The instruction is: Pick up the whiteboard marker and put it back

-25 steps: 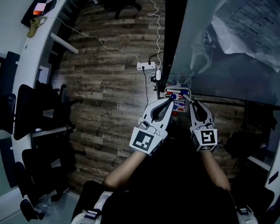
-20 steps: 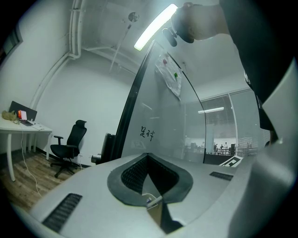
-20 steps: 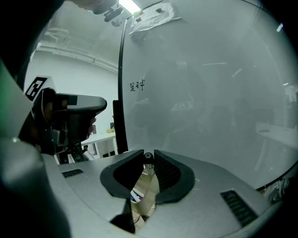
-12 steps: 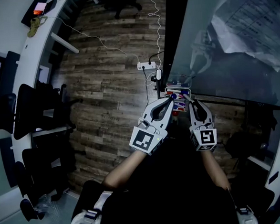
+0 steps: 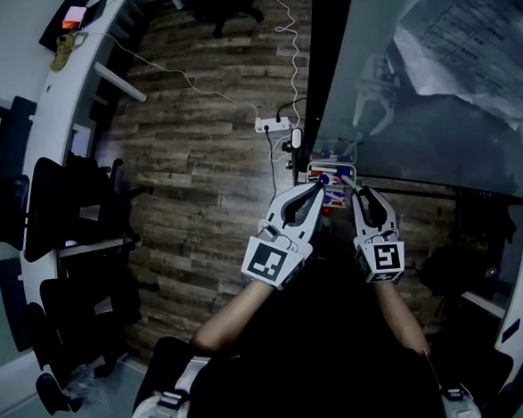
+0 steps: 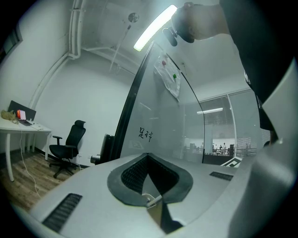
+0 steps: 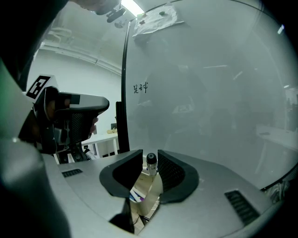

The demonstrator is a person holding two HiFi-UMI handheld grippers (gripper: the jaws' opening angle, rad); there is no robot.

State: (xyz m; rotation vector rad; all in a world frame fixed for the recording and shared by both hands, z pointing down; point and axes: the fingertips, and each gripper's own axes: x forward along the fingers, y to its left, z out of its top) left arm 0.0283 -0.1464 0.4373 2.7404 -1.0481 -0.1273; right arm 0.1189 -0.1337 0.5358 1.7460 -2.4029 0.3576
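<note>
A whiteboard marker (image 7: 151,163) with a white barrel and dark end stands upright between the pads of my right gripper (image 7: 150,160), which is shut on it. In the head view the right gripper (image 5: 360,190) points at the marker tray (image 5: 332,174) at the foot of the glass whiteboard (image 5: 415,103). My left gripper (image 5: 318,184) sits just to its left over the same tray. Its jaws meet at the tips (image 6: 148,156) with nothing visible between them. A small blue thing (image 5: 323,180) shows by its tips; I cannot tell whether it is held.
The tray holds several coloured markers (image 7: 137,195). A power strip (image 5: 273,122) with cables lies on the wood floor. Office chairs (image 5: 66,217) and a white desk (image 5: 65,74) stand at the left. Handwriting (image 7: 140,87) marks the board.
</note>
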